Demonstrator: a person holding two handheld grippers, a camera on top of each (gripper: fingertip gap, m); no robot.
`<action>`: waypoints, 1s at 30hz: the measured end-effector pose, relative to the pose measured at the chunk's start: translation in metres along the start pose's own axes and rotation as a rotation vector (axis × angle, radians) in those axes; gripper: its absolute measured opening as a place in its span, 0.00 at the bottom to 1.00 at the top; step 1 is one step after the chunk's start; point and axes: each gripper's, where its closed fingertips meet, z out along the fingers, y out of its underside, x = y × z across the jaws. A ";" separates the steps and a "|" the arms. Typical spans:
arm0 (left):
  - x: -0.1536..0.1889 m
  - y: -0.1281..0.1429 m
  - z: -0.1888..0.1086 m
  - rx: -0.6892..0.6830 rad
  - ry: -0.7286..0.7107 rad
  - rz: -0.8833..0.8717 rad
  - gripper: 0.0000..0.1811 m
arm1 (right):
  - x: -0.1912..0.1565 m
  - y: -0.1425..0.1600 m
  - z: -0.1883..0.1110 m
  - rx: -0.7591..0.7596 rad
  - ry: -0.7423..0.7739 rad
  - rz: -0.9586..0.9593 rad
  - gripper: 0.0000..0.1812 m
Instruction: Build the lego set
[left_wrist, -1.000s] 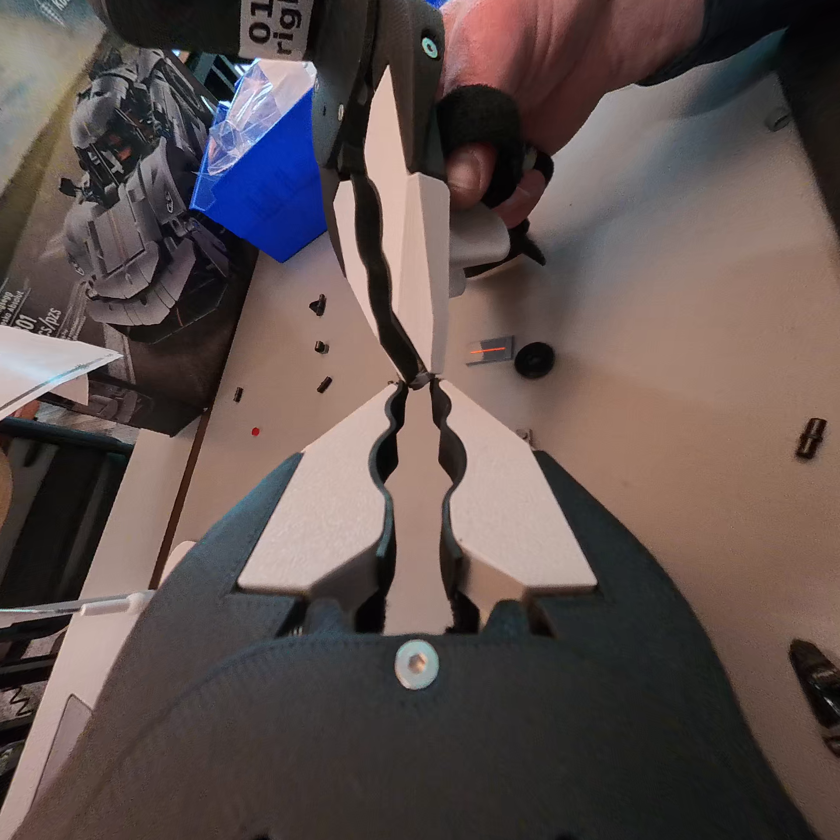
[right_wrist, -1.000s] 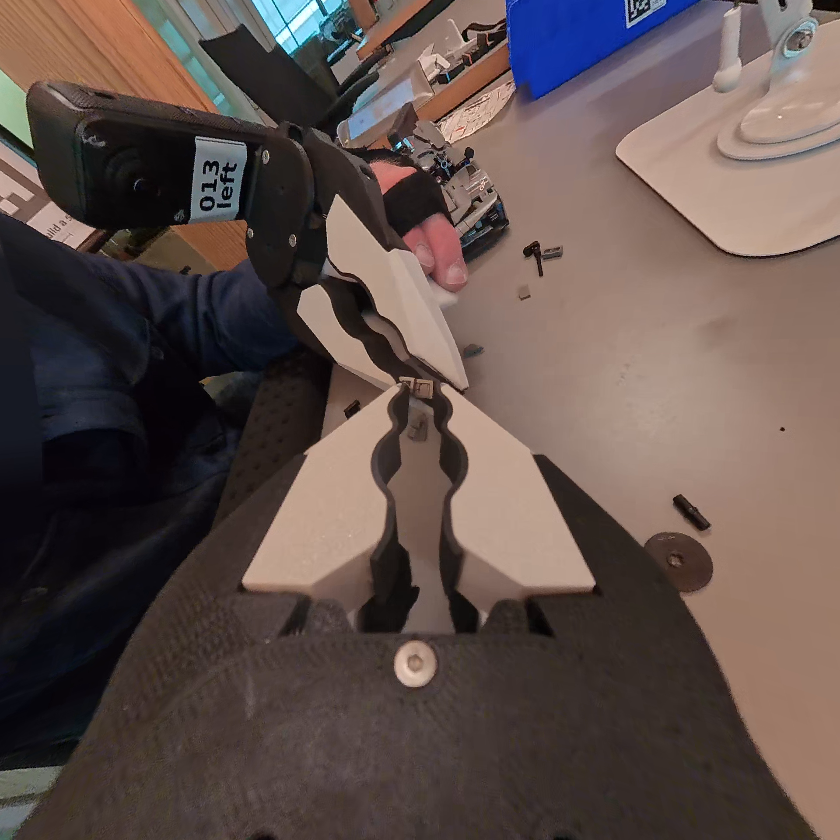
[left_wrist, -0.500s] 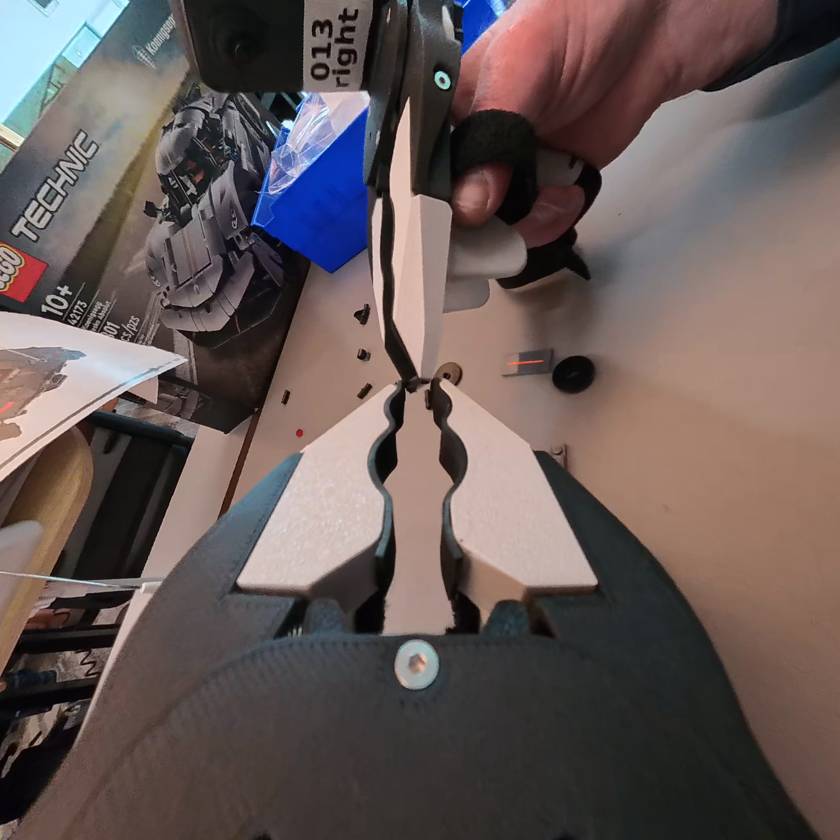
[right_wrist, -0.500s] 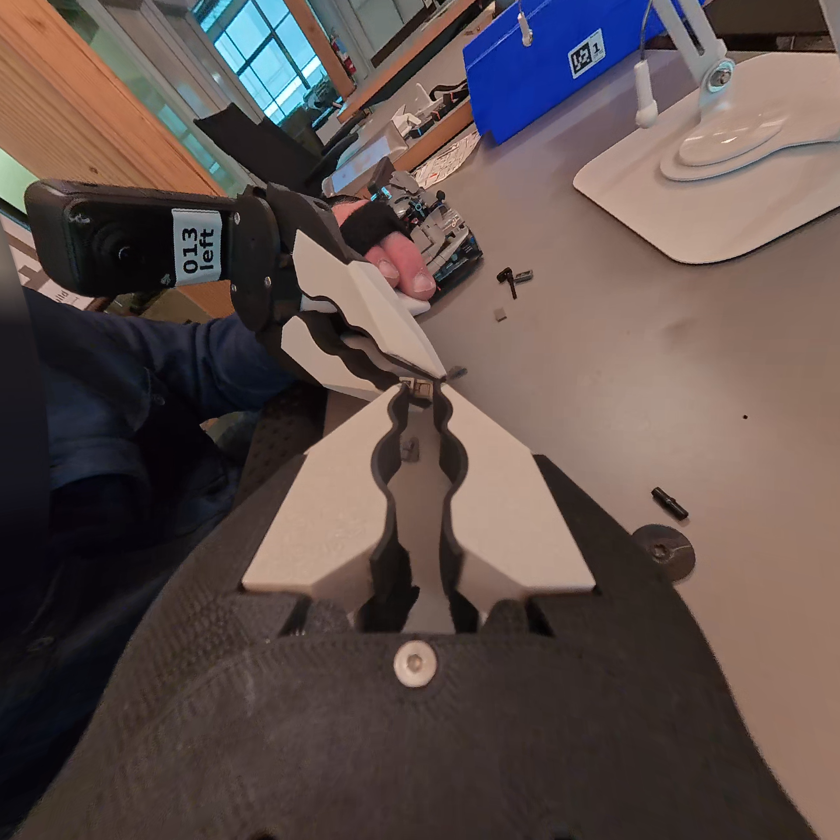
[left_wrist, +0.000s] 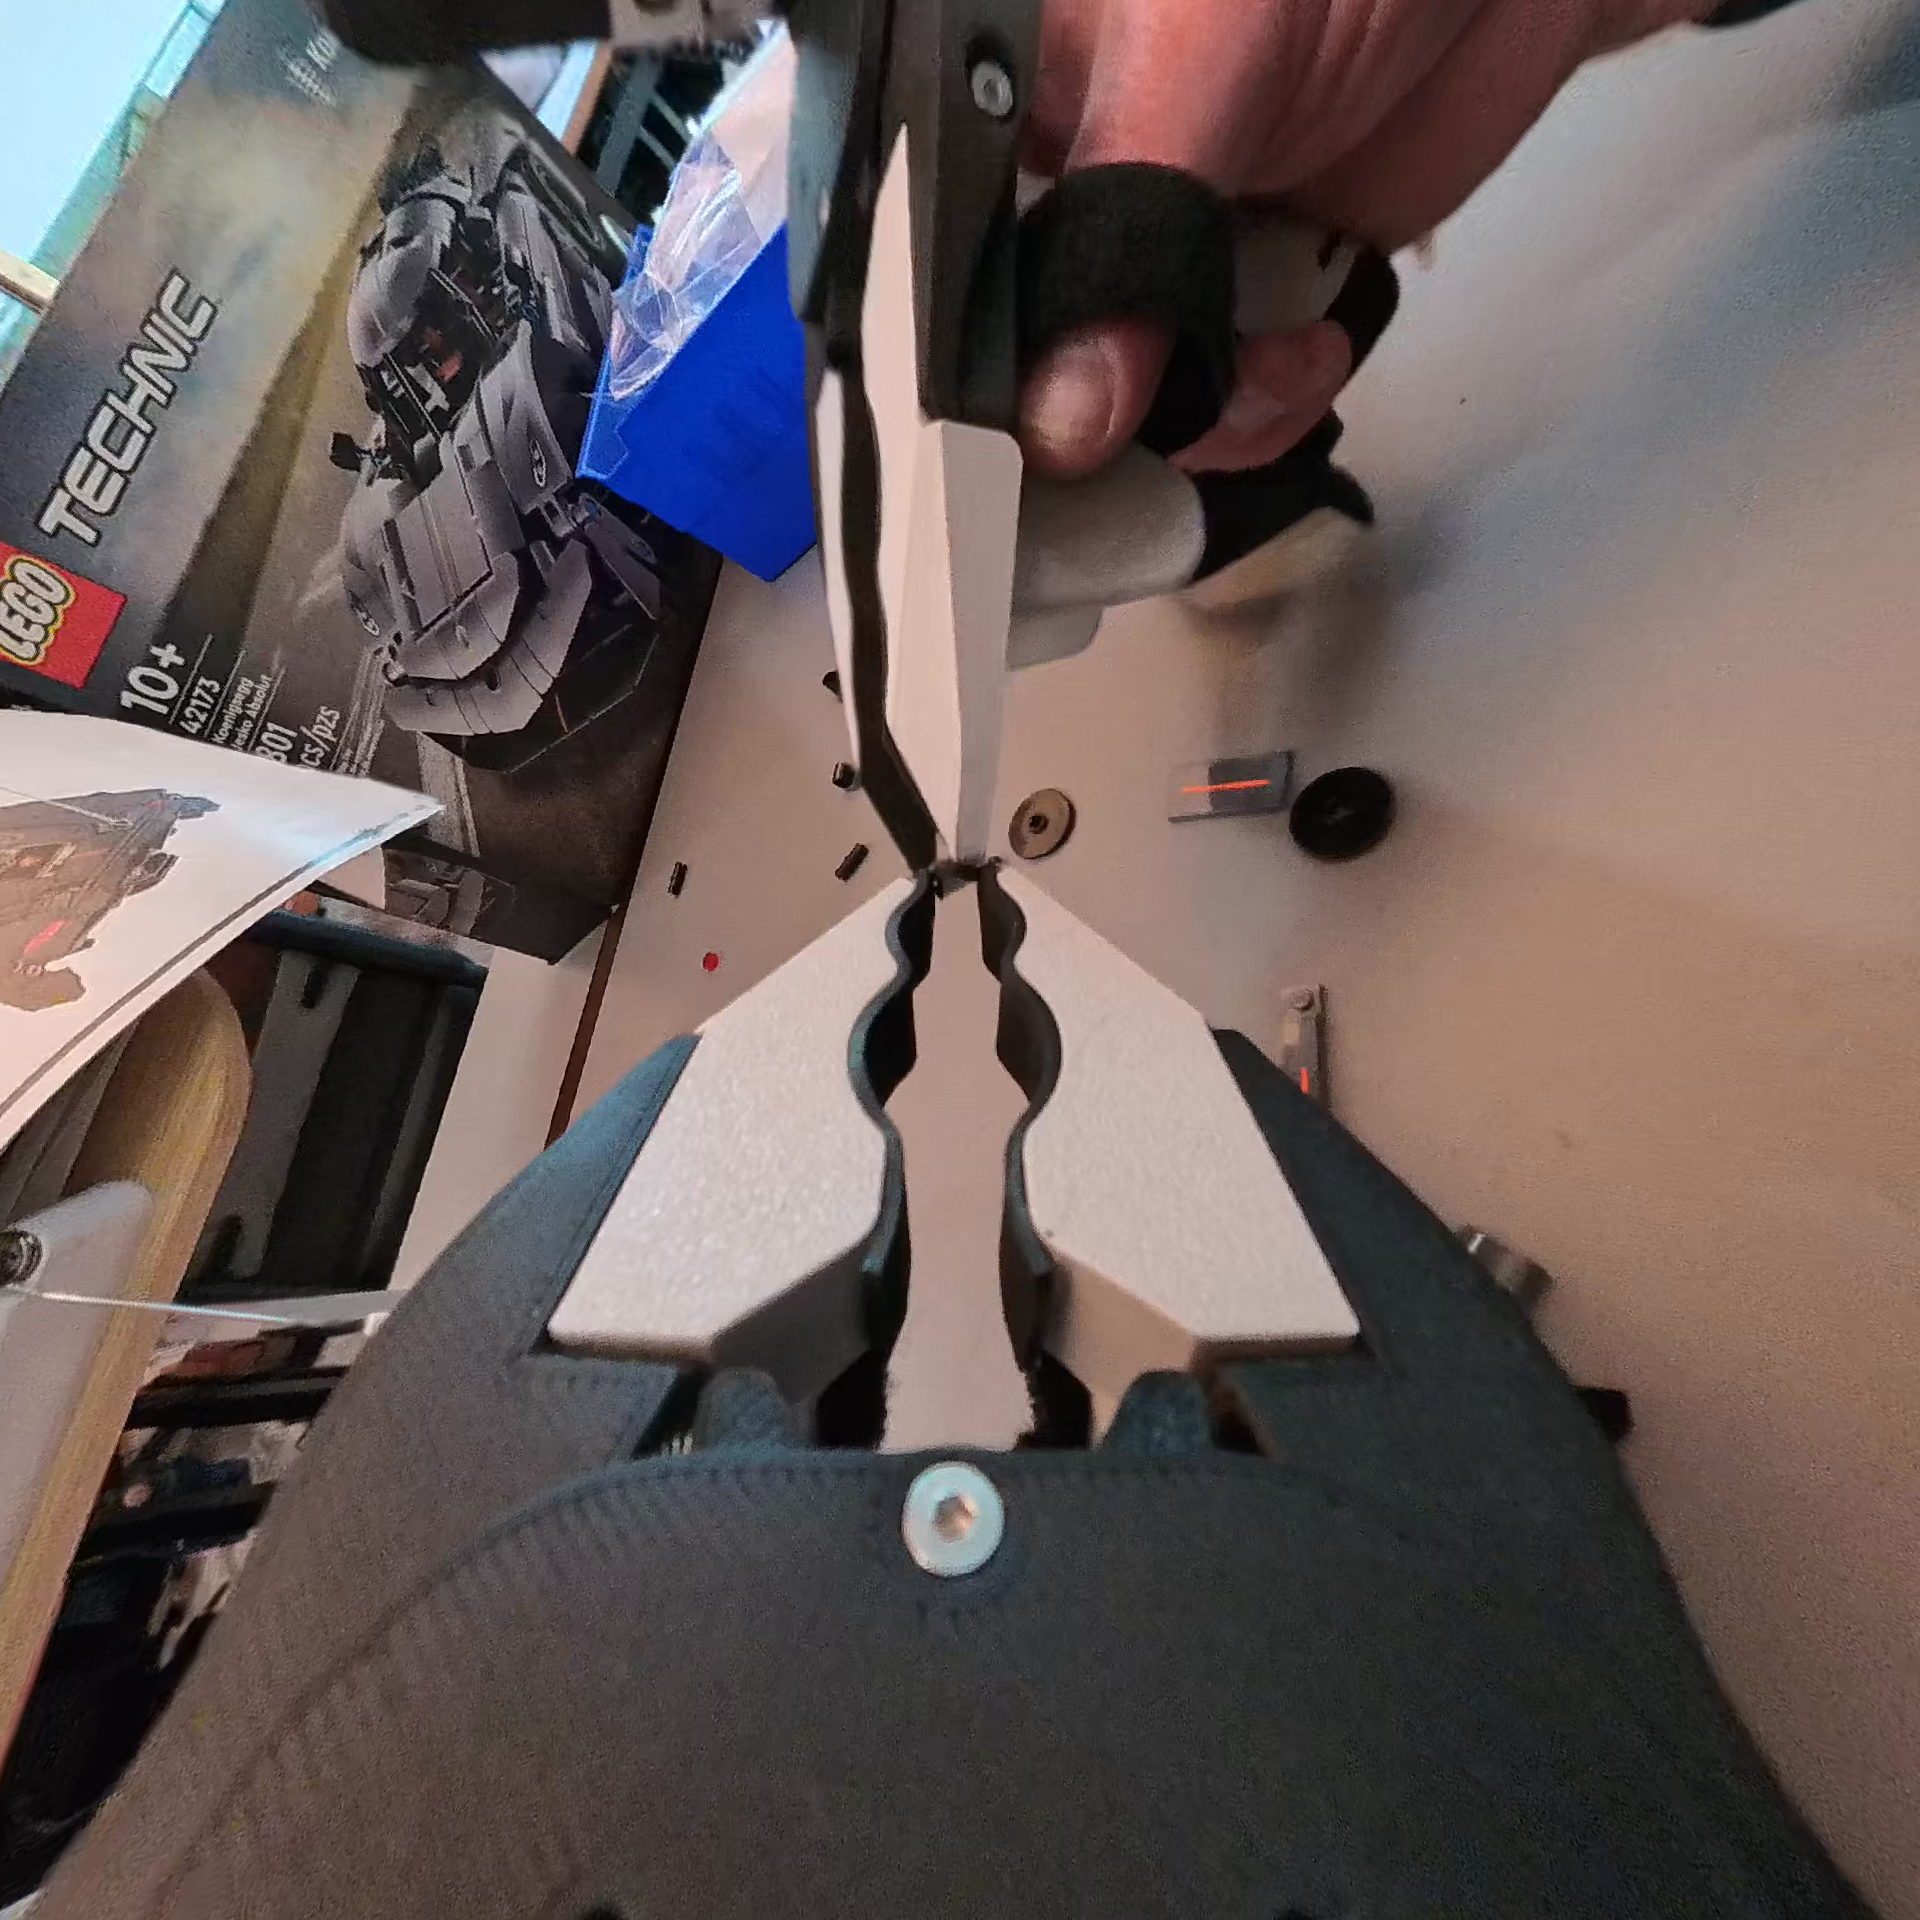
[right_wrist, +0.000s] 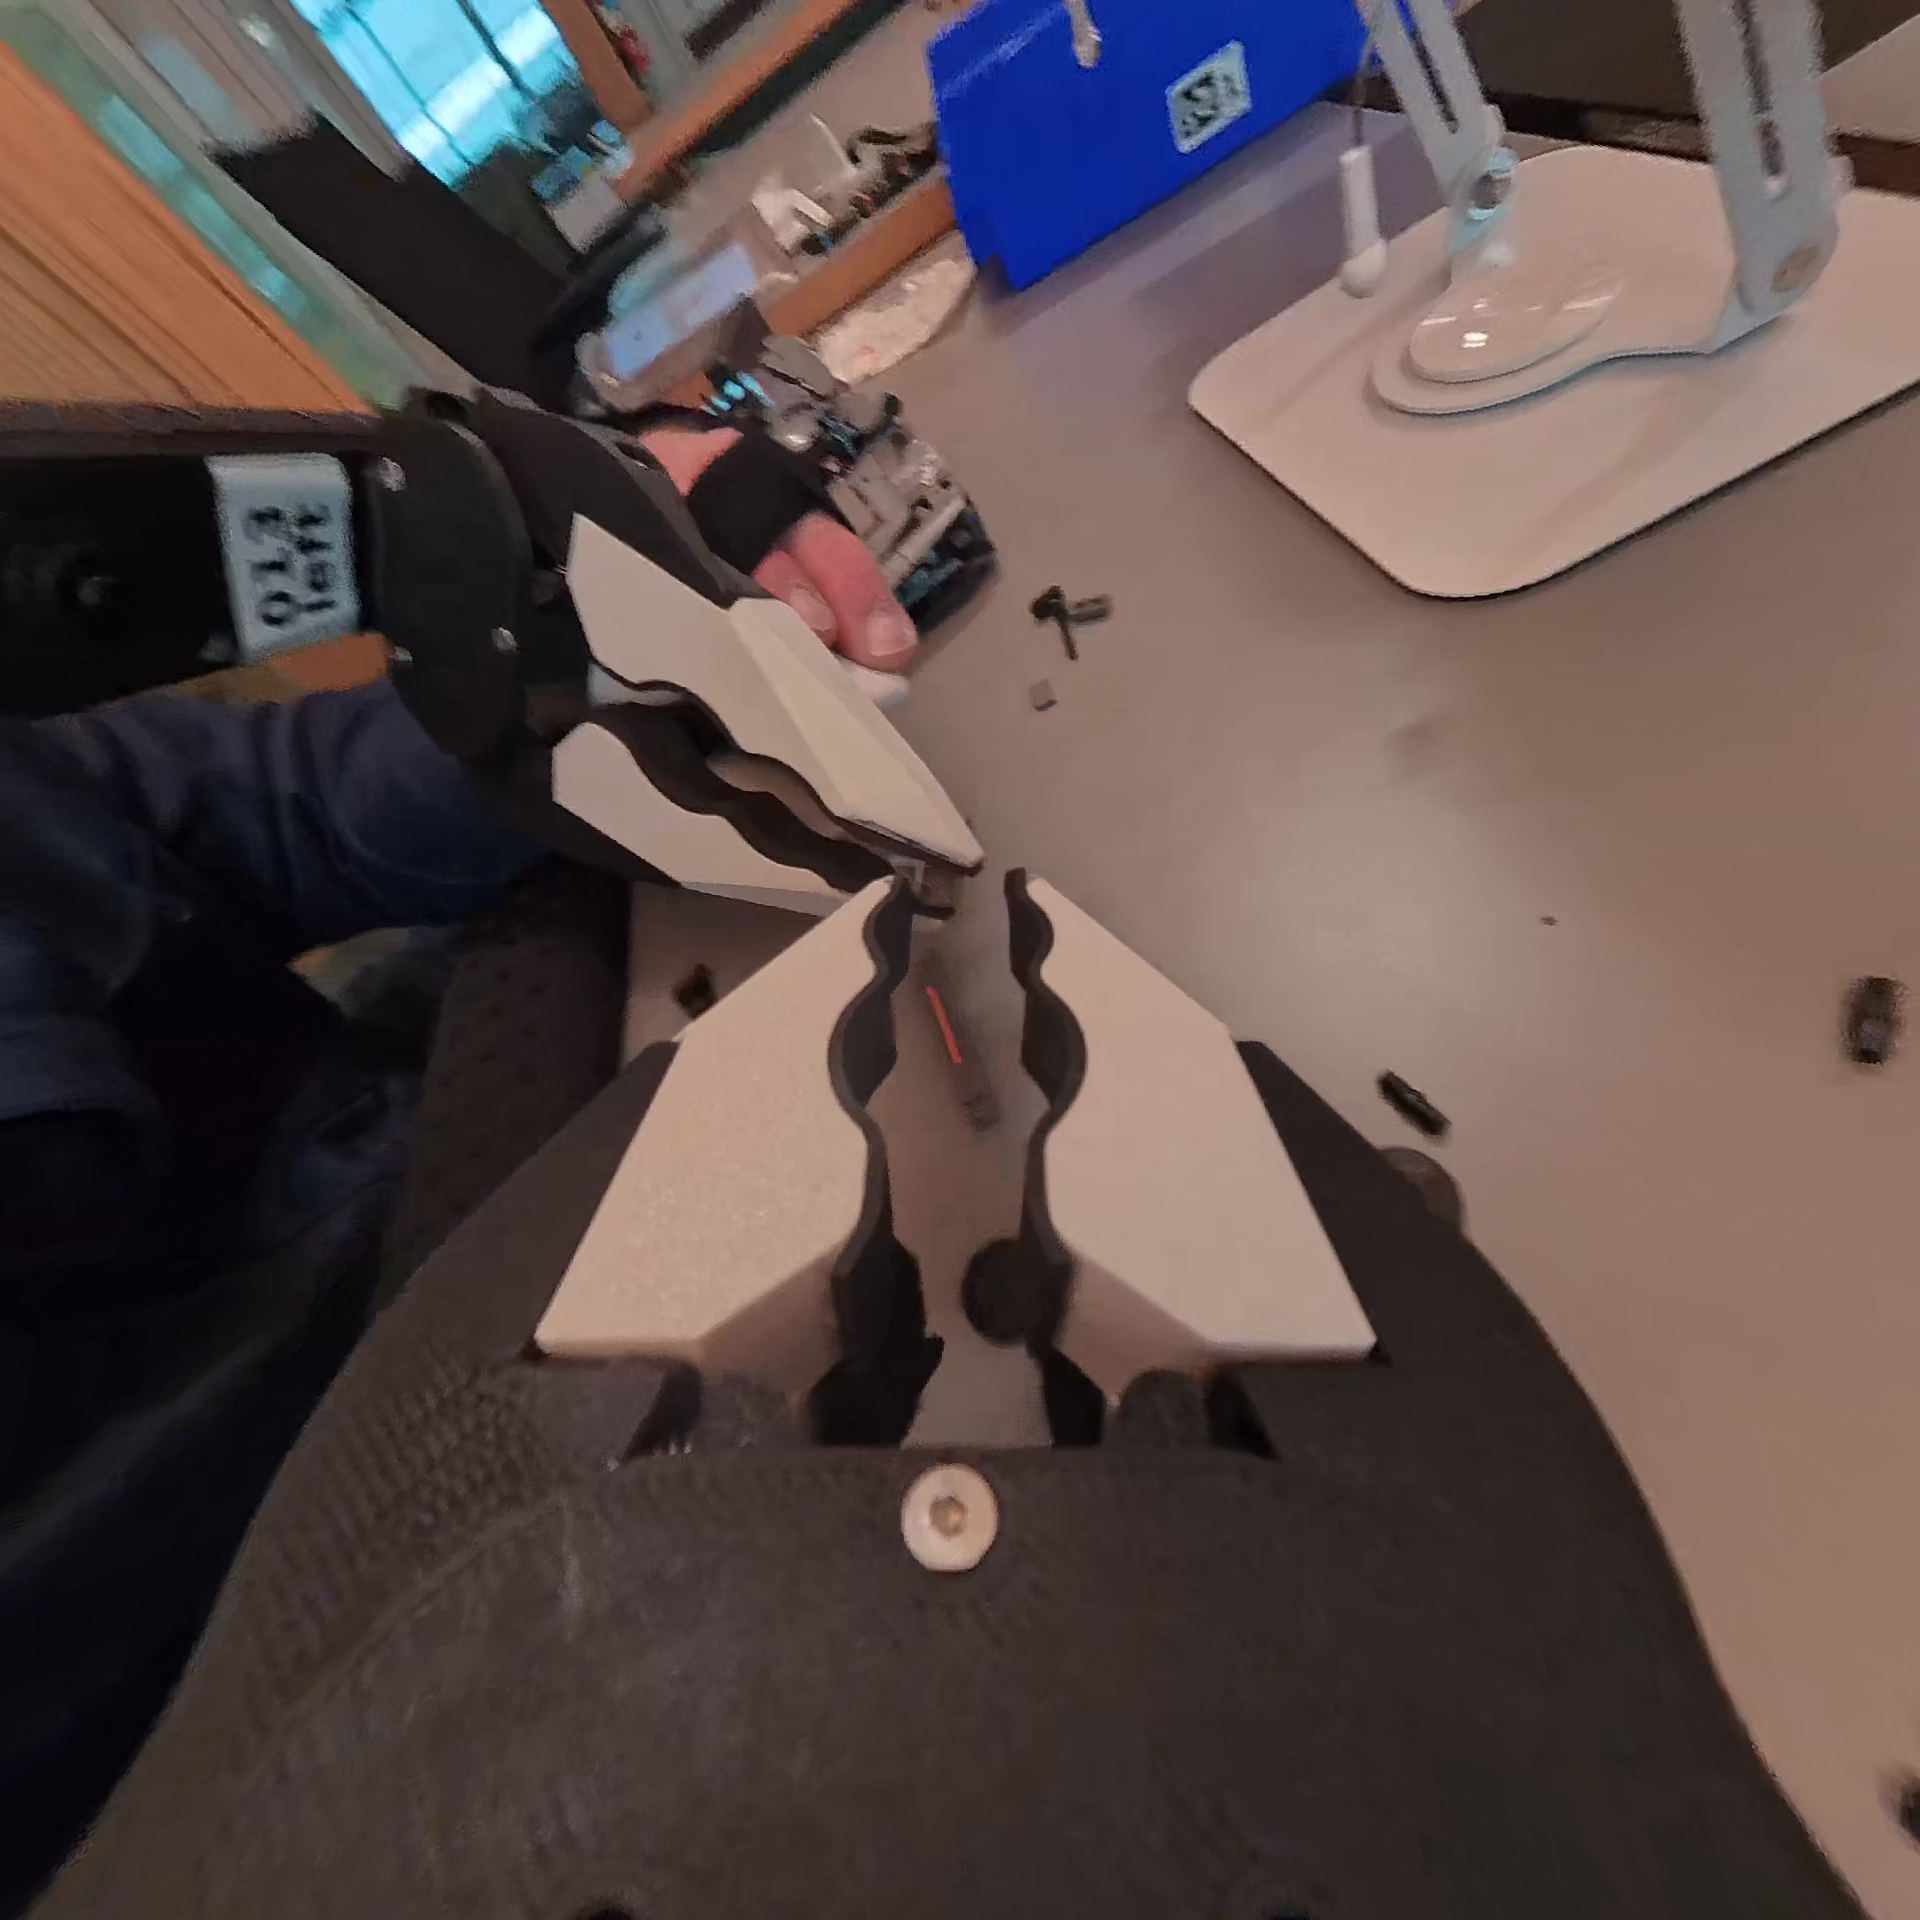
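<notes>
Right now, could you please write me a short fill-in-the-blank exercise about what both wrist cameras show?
1. The bin holding a clear plastic bag is ___.
2. The small piece is pinched at the fingertips of the ___ gripper.
3. The stand base resting on the table is ___.
Missing words: blue; left; white.

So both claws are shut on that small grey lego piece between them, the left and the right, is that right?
Not quite. The right claw is open, its tips spread apart, as the right wrist view shows. Only the left claw is shut on the small grey lego piece.
</notes>
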 end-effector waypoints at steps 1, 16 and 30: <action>0.000 0.001 0.001 -0.008 -0.002 0.008 0.04 | 0.002 0.001 -0.001 -0.017 0.036 -0.028 0.10; 0.005 0.009 0.007 -0.076 0.006 0.056 0.04 | -0.001 0.005 0.003 -0.062 0.080 -0.044 0.08; 0.007 0.009 0.008 -0.063 0.028 0.016 0.03 | 0.000 0.007 0.004 -0.062 0.074 -0.036 0.02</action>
